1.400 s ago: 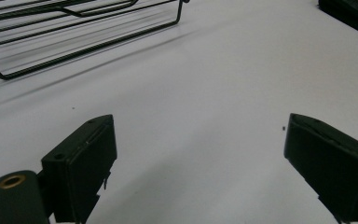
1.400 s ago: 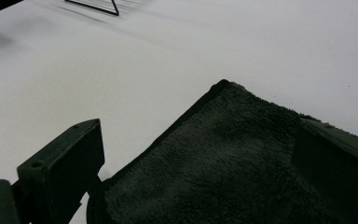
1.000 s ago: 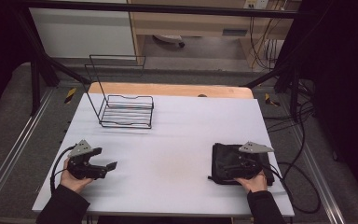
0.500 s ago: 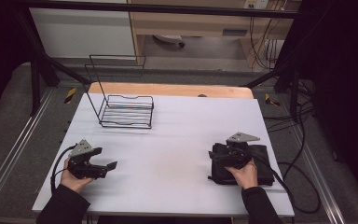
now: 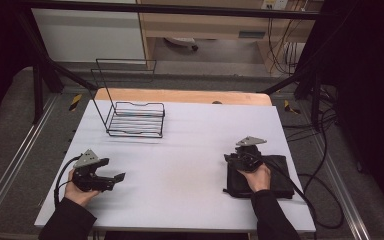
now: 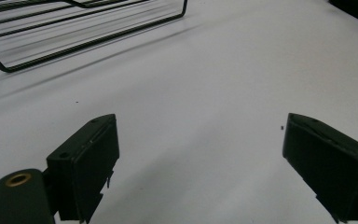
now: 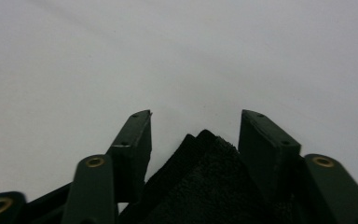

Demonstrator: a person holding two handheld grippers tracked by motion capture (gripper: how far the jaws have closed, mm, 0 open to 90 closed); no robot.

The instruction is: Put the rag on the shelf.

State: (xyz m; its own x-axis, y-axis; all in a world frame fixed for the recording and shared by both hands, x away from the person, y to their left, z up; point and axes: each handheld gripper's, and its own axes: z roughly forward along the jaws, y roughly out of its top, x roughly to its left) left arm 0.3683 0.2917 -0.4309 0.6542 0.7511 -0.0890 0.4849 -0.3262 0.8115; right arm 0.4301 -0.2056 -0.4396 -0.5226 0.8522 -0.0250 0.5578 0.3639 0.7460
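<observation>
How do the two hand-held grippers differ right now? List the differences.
The left hand-held gripper has its jaws spread wide over the bare white table, with nothing between them. The right hand-held gripper has been closing its jaws to a narrower gap, with a corner of the folded black cloth between them. Both are black and held low at the table's near edge.

Rack (image 6: 74, 32): cut off by top and left edges in left gripper view; base wires alone visible.
Cloth (image 7: 205, 186): bottom edge crops it in right gripper view; contact with jaws unclear.
Cloth (image 5: 275, 175): hand covers its left part in high view.
</observation>
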